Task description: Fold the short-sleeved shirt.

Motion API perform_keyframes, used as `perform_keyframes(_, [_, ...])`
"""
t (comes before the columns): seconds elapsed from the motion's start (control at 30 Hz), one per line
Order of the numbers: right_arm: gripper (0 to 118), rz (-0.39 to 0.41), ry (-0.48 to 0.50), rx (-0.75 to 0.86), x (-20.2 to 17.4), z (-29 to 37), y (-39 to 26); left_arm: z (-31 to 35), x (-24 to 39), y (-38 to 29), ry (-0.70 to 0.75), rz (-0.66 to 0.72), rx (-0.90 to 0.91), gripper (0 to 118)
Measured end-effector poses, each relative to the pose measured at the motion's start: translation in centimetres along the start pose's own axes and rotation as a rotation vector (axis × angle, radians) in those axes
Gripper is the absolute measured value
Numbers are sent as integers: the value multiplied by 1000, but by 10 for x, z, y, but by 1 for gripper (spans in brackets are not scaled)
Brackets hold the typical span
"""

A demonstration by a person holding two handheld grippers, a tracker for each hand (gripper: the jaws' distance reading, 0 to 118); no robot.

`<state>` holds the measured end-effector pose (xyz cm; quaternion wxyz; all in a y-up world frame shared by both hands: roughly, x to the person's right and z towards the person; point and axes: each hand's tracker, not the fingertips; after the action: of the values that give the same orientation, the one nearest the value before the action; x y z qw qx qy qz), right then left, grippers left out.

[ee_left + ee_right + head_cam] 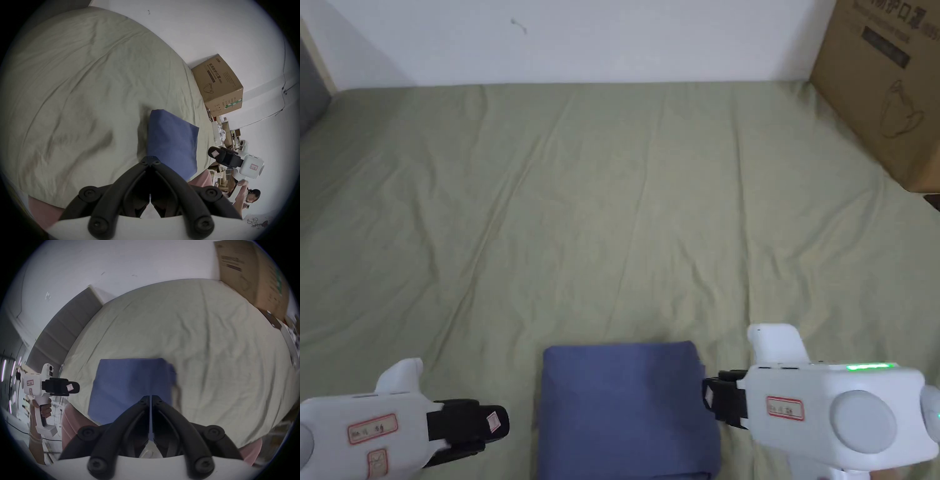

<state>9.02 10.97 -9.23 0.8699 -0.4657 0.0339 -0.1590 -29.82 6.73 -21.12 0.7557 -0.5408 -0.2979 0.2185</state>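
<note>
Blue folded shirt point(628, 409), closed grippers point(499, 424) point(707, 395) flanking

The right gripper point(150, 398), jaws closed together with nothing between them, hovers over a folded blue shirt point(129, 386) at the near edge of a green-sheeted bed point(211, 353); the left gripper point(73, 387) is held beside the bed's left edge.

Folded blue shirt point(628, 409) (near edge) lies on green-sheeted bed point(612, 206).
</note>
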Motion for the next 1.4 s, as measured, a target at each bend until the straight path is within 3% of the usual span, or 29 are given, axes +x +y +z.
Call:
perform_keyframes(0.13, [3,103,-4,-77,-24,-42,8,-13,-22,-3,-84,61,-26,0])
perform_keyframes(0.27, [3,94,-56,-170,-24,-87,5,-24,-21,-6,-57,59,-44,0])
perform_keyframes(0.4, [3,33,-19,-168,-12,-86,8,-30,-26,-4,-83,73,-55,0])
perform_keyframes(0.47, [3,19,-3,-176,-8,-87,9,-38,-34,3,-98,78,-54,21])
perform_keyframes(0.6, [3,8,3,-178,-7,-86,9,-57,-33,14,-163,103,-112,86])
perform_keyframes(0.67, [3,11,0,-177,-8,-86,7,-68,-31,19,-233,98,-129,97])
perform_keyframes(0.83, [3,5,8,-184,-7,-85,8,-106,-25,28,-360,132,-183,109])
perform_keyframes(0.93, [3,-2,13,-184,-7,-84,8,-123,-19,31,-412,175,-186,109])
perform_keyframes(1.0, [3,-12,16,-183,-6,-85,8,-136,-12,26,-433,116,-213,106])
perform_keyframes(1.03, [3,-16,17,-183,-6,-84,8,-140,-8,23,-398,72,-217,94])
perform_keyframes(1.07, [3,-19,16,-182,-7,-84,8,-138,-3,21,-302,50,-193,70])
perform_keyframes(1.1, [3,-19,13,-182,-7,-84,8,-139,1,18,-179,15,-185,31])
perform_keyframes(1.2, [3,-22,9,-177,-13,-81,8,-137,-17,21,-320,150,-213,28])
perform_keyframes(1.4, [3,26,-12,-96,-36,-58,14,-110,1,34,-203,-11,-214,28])
